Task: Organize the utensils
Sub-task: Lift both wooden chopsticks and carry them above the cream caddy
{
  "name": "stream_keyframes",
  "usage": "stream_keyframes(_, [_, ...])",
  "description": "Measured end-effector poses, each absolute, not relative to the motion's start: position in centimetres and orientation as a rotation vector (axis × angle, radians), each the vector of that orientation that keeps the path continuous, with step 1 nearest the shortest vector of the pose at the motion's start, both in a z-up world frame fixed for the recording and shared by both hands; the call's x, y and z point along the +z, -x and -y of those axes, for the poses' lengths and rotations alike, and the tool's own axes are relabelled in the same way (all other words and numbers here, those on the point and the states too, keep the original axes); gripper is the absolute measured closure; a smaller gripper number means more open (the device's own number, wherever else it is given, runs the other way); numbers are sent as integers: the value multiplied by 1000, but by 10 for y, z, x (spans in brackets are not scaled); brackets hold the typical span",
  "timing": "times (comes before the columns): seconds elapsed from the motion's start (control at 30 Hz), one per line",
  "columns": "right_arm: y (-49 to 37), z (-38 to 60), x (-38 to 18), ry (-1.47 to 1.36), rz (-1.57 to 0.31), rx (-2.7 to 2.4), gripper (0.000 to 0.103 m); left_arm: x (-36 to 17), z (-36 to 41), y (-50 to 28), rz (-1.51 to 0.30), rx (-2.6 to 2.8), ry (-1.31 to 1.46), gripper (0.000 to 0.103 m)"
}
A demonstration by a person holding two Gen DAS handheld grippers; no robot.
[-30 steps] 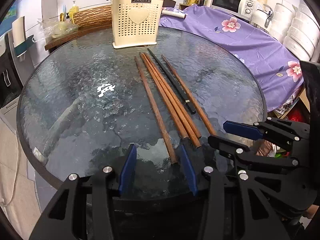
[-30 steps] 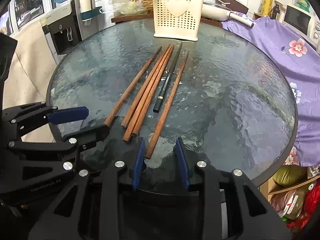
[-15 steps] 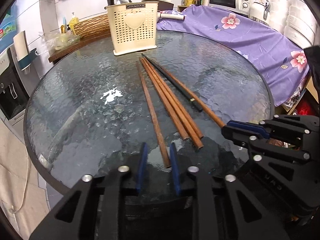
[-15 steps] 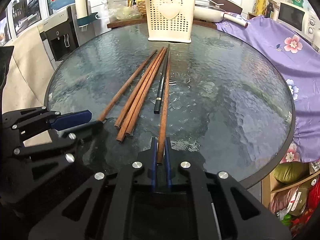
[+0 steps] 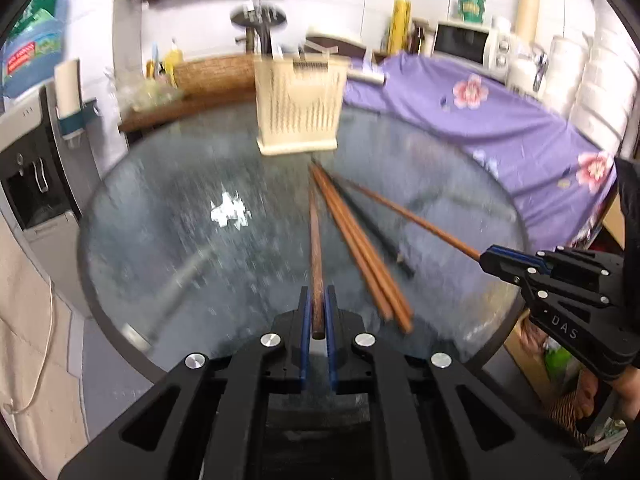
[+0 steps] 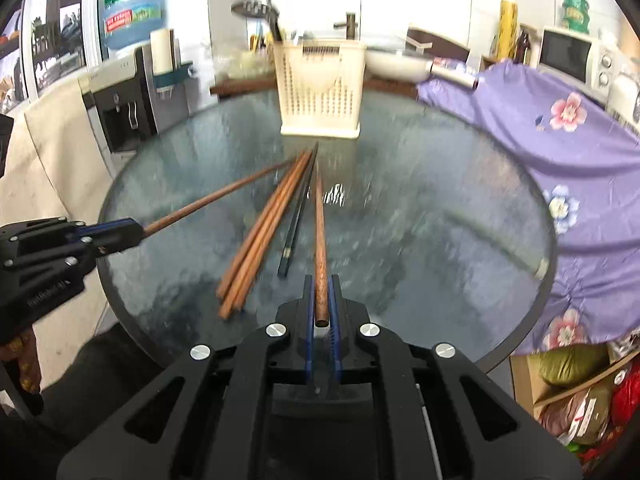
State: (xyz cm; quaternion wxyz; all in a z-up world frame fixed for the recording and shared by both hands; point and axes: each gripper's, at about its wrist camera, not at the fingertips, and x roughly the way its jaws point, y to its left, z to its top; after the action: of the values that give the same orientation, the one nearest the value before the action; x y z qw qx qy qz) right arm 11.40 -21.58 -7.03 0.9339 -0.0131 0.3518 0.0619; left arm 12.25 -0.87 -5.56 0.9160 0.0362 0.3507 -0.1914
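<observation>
- Kitchen clutter is crowding the background: a microwave [image 5: 464, 42], a water dispenser [image 6: 120, 112] and a purple floral cloth [image 5: 500, 128] are sitting behind a round glass table [image 5: 168, 216].
- Standing at the table's far edge is a cream perforated utensil holder [image 5: 298, 110], upright and blurred in both views.
- Left gripper [image 5: 316, 312] is clamping its blue pads on the near end of one brown chopstick [image 5: 315, 240], which is pointing toward the holder; its jaws have just been closing on the stick.
- Right gripper [image 6: 321, 300] is likewise gripping a second brown chopstick [image 6: 320, 232] by its thick end, its jaws together on the wood.
- Lying on the glass between the two held sticks are a pair of brown chopsticks [image 6: 264, 232], side by side, and one black chopstick [image 6: 296, 220] just beside them.
</observation>
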Motion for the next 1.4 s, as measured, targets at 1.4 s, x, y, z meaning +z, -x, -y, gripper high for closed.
stream_keyframes(1.4, [-291,250,117,-22,-672,316,96,114,29,-264,-605,-585,36,97])
